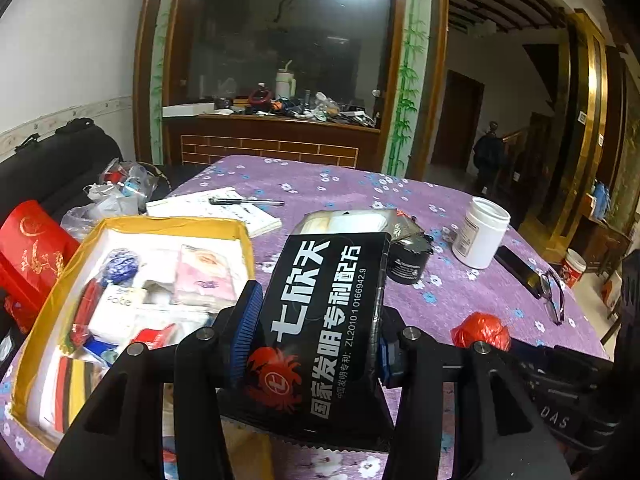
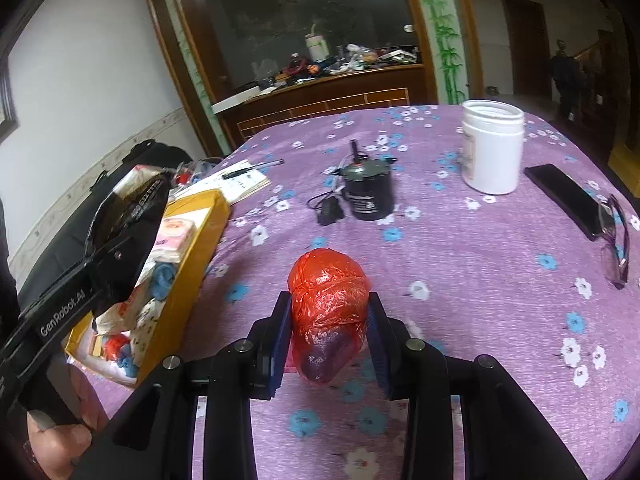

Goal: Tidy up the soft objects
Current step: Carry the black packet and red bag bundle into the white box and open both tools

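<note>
Worktop (image 2: pixel 460 280), purple flowered cloth, carries everything. Yellow box (image 1: pixel 168 224) sits at its left edge, already holding soft stuff: tissue packs, a blue puff, small pouches. I read it as the drop target.

Black pouch (image 1: pixel 324 320), the glossy one with white print, is pinched across its width in the left tongs (image 1: pixel 312 344). The right wrist view shows it held in the air above the box's far end, not yet down in it. It's floppy; the free end stands up past the pads.

Red bag wad (image 2: pixel 328 296) is pinched in the right tongs (image 2: pixel 330 336), near the front edge of the worktop, just right of the box. Whether it's lifted off the cloth or resting on it I can't tell. The loose film tail hangs toward the camera.

Hard things to stay clear of: white jar (image 2: pixel 492 152) toward the far right, black canister (image 2: pixel 366 192) with its cord mid-worktop, phone (image 2: pixel 568 200) and glasses (image 2: pixel 616 240) at the right edge.

Risks as I judge them:
- Pouch is slick; grip sits low on it, so a quick swing could let it slip out or fold over and land on the box wall.
- Box is crowded; dropping from height could bounce the pouch off the tissue packs and over the rim.
- Wad film is thin; the pads could be holding only the outer layer, so it could peel loose mid-carry.
- Both tongs converge on the same box; the two could clash over the rim if I move them together.
</note>
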A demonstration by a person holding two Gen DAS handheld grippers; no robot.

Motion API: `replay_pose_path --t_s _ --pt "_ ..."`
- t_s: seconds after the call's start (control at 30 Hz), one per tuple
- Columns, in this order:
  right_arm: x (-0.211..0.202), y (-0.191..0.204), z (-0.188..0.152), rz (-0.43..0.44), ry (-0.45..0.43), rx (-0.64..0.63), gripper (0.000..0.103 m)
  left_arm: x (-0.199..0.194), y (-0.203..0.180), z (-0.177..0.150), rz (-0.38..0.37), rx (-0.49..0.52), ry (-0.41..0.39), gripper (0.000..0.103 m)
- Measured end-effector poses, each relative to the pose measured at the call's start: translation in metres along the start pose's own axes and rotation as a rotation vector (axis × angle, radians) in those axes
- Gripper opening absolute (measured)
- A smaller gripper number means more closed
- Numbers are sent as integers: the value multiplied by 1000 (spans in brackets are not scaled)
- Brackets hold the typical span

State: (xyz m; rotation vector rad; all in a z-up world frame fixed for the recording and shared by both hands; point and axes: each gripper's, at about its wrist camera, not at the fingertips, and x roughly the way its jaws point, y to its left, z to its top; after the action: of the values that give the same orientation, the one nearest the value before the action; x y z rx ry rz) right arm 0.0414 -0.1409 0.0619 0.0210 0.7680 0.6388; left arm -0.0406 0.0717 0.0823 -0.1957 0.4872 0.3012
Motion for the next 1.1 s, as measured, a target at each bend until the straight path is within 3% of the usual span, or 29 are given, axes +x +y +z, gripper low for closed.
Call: replay_pose_path --t_s 0.27,0.53,0.77,1.1 --pt "7 37 2 62 23 -76 36 -4 32 5 45 -52 -11 47" --pt "20 87 4 125 54 -170 36 -13 89 2 136 -130 -18 47" --pt "35 121 11 178 82 -213 36 -12 134 -15 212 -190 13 47" --pt "62 156 20 226 133 -234 36 -3 165 -40 243 -231 78 47"
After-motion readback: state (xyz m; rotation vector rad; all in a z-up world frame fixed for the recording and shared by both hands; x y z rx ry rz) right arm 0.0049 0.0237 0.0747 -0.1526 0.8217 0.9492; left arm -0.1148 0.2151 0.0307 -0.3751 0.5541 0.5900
